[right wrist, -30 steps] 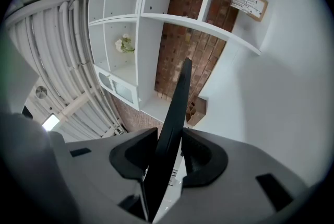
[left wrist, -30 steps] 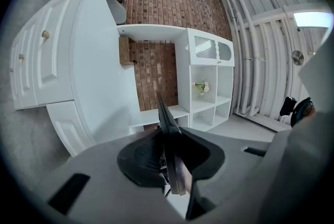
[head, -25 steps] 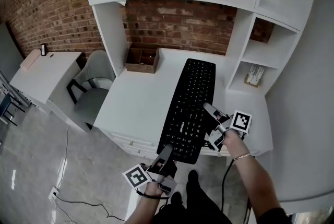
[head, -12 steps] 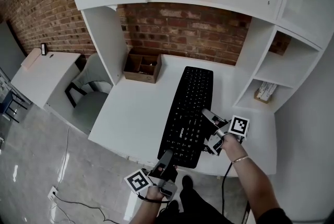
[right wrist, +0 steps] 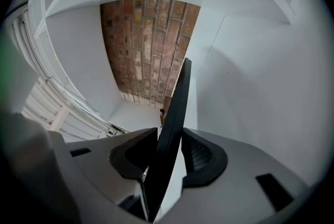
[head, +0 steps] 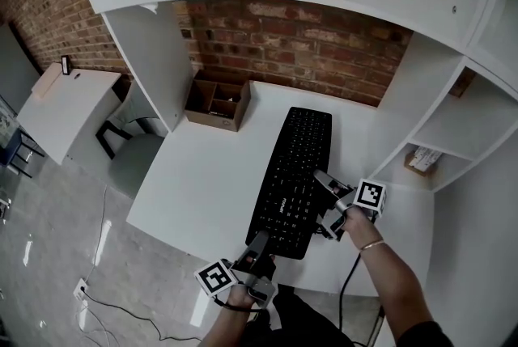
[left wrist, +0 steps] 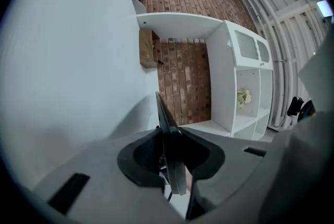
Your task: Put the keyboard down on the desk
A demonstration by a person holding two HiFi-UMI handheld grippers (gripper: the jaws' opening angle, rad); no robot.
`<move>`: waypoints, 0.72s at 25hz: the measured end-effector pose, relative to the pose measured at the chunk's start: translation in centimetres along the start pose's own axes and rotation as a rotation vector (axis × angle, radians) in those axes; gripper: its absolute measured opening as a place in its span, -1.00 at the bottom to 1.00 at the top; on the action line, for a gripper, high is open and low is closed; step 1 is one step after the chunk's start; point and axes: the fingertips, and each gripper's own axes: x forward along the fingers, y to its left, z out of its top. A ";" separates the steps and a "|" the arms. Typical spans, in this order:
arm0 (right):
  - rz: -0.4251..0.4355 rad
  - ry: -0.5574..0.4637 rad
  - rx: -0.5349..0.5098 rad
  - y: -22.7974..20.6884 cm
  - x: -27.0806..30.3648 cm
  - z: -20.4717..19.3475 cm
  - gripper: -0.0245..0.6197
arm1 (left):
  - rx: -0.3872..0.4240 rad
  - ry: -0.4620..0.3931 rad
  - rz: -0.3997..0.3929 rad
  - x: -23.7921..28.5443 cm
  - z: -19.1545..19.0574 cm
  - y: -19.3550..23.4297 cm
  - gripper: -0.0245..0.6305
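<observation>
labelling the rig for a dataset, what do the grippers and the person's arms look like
The left gripper and right gripper have pale grey bodies with dark padded jaws. Each carries a white cube with black square markers: left cube, right cube. A black cable trails from the right one. The right arm shows a thin bracelet and a dark sleeve.

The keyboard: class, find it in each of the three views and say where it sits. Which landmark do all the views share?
Head view: keyboard in the centre, lengthwise over the white desk.
Left gripper view: keyboard edge-on, lower centre, between the jaws.
Right gripper view: keyboard edge-on, a dark strip from centre to bottom, between the jaws.
Shared landmark: brick wall.
</observation>
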 end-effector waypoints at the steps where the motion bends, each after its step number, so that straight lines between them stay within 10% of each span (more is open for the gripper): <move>1: -0.003 0.003 0.006 -0.4 0.2 0.3 -0.53 | -0.003 -0.002 0.005 0.5 0.1 0.2 -0.68; 18: -0.083 0.040 0.039 -4.8 1.3 2.5 -0.53 | -0.054 -0.015 0.062 3.7 -0.1 3.8 -0.67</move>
